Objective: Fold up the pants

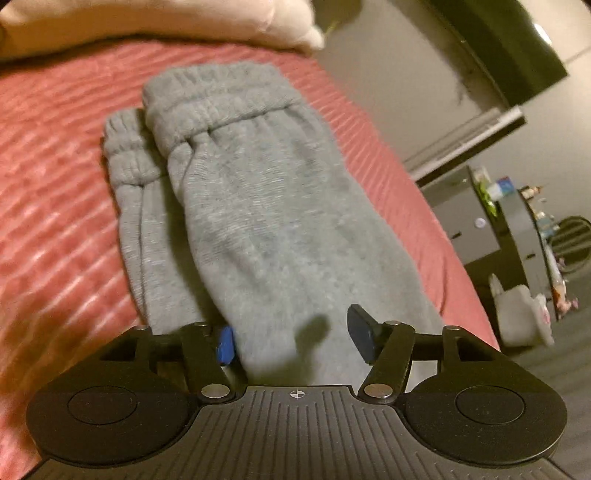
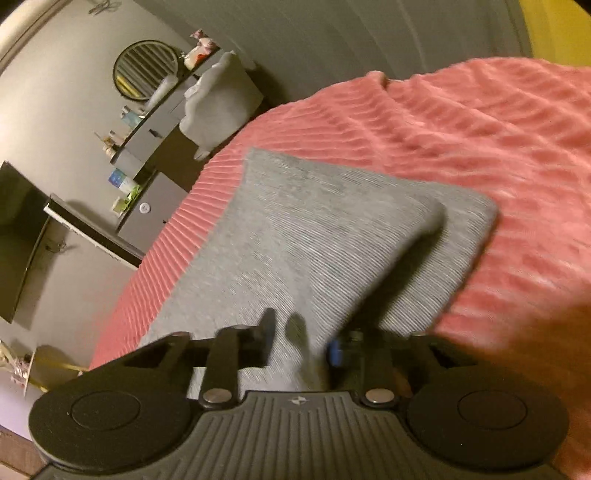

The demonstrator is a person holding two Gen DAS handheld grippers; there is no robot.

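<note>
Grey sweatpants [image 1: 258,206] lie folded on the pink ribbed bedspread [image 1: 55,184], the waistband at the end nearest the cream pillow [image 1: 166,22] and the cuffs tucked just beside it. Over the end of the pants away from the pillow, the left gripper [image 1: 291,338] hangs with its jaws apart; the blue pads stand on either side of a raised fold of cloth, and neither seems to press on it. From the other camera, the right gripper [image 2: 301,341] straddles a ridge of the same fabric, jaws partly apart; blur hides whether the pads actually touch it. The fold looks nearly finished, so the job now is probably to let go cleanly: spread both pairs of jaws well clear of the cloth before lifting, draw back along the pants and not across them, and leave the top layer lying square on the layer beneath.
</note>
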